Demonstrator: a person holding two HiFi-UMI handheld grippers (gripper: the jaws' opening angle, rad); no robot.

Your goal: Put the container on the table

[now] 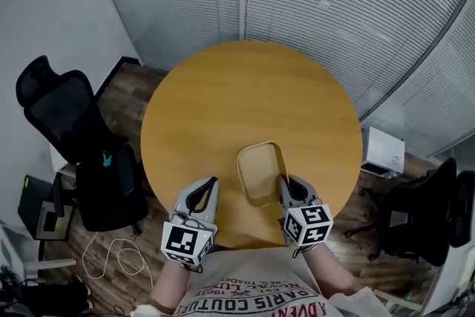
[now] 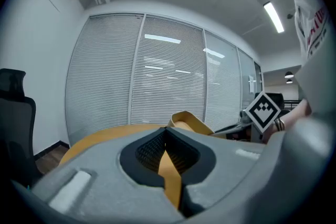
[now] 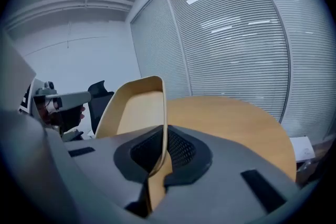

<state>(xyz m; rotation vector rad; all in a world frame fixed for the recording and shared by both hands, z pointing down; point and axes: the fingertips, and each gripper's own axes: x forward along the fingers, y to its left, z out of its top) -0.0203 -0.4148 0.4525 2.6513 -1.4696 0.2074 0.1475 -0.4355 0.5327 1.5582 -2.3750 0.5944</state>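
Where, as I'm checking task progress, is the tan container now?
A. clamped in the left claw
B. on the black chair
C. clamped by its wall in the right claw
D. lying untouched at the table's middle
C: the right gripper view shows the right claw shut on the thin wall of the container, while the left claw is shut on nothing.

Left hand-held gripper (image 1: 214, 181) closed, right (image 1: 283, 180) clamping container (image 1: 259, 168)
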